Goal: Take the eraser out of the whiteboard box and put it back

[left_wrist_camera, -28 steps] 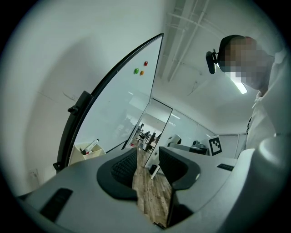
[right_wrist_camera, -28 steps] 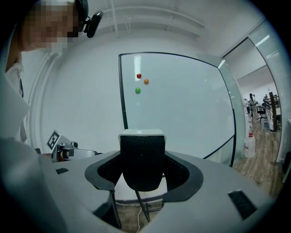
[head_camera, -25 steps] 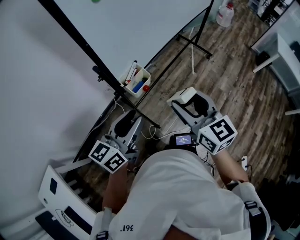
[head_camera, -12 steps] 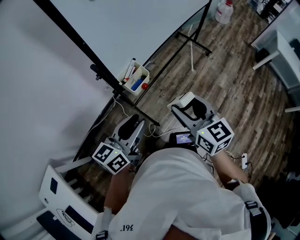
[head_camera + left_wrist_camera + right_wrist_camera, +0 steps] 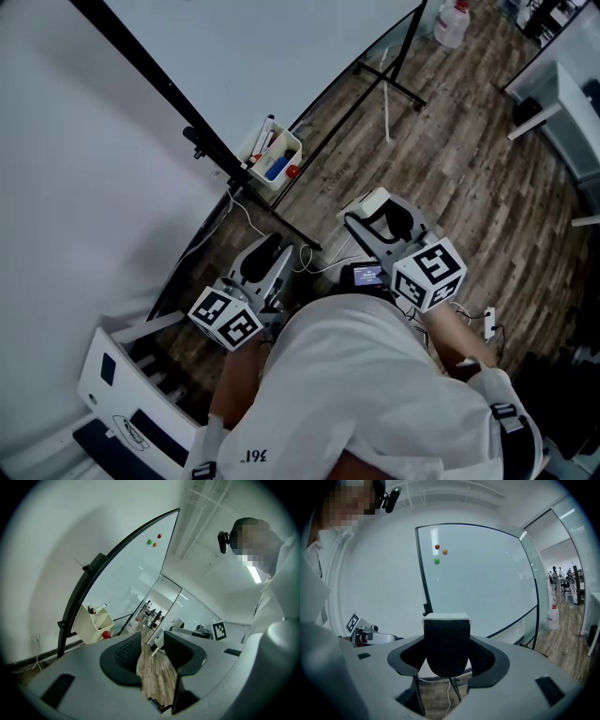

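Toward the left of the head view, the whiteboard (image 5: 281,47) leans on its black frame (image 5: 169,89), and the white whiteboard box (image 5: 272,159) hangs at its lower edge. The box is crowded with markers (image 5: 266,146) and has a red ball (image 5: 293,174) at its near corner. Below it the left gripper (image 5: 265,255) points toward the board. In its own view the jaws stand apart with only wooden floor (image 5: 154,677) between them, so it carries nothing. Further right, the right gripper (image 5: 392,223) is clamped on the eraser (image 5: 446,644). Its white back is uppermost, its black felt face is toward the camera, and the jaw pads press its two sides. So the eraser is out of the box and well apart from it, and the return trip remains. The likely trouble is at the box. With the pens standing in it, little free room appears to be left, and an eraser lowered off-line could jam against a marker, tip one out, or knock the ball loose. The box appears only hung on the frame, so a push from the jaws might swing or unhook it. If the eraser is let go before it sits inside the walls, it may drop to the floor.
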A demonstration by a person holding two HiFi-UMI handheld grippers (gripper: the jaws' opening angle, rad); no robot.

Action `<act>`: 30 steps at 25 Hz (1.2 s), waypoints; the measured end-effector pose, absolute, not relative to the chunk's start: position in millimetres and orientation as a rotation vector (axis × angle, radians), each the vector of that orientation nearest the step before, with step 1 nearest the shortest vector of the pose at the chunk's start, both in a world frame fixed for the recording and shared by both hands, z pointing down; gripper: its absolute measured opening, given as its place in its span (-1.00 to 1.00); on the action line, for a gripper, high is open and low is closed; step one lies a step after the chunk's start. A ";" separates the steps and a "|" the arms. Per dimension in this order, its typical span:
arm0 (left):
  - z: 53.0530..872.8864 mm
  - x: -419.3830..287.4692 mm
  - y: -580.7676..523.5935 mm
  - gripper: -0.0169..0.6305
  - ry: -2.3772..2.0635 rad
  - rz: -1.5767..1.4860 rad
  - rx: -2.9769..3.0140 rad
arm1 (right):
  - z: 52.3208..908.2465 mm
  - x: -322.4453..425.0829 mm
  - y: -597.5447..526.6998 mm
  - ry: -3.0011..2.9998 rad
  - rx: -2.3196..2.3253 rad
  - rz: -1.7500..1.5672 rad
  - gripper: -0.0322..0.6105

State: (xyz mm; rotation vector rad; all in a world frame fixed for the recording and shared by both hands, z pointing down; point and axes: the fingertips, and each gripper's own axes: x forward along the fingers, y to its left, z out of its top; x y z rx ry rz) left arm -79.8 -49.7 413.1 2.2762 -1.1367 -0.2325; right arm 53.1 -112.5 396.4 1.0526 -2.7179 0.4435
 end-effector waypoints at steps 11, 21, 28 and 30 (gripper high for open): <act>415.2 -78.3 -48.7 -0.46 -1.121 -0.225 2.278 | 398.5 51.9 -111.7 -2.713 1.054 0.466 -0.05; 418.2 -79.2 -50.2 -0.46 -1.102 -0.215 2.279 | 402.3 50.0 -113.3 -2.702 1.063 0.484 -0.05; 417.9 -83.0 -54.9 -0.46 -1.092 -0.222 2.288 | 400.8 44.6 -117.9 -2.701 1.058 0.478 -0.05; 419.1 -85.1 -57.2 -0.46 -1.093 -0.217 2.287 | 401.4 42.1 -120.3 -2.701 1.056 0.477 -0.05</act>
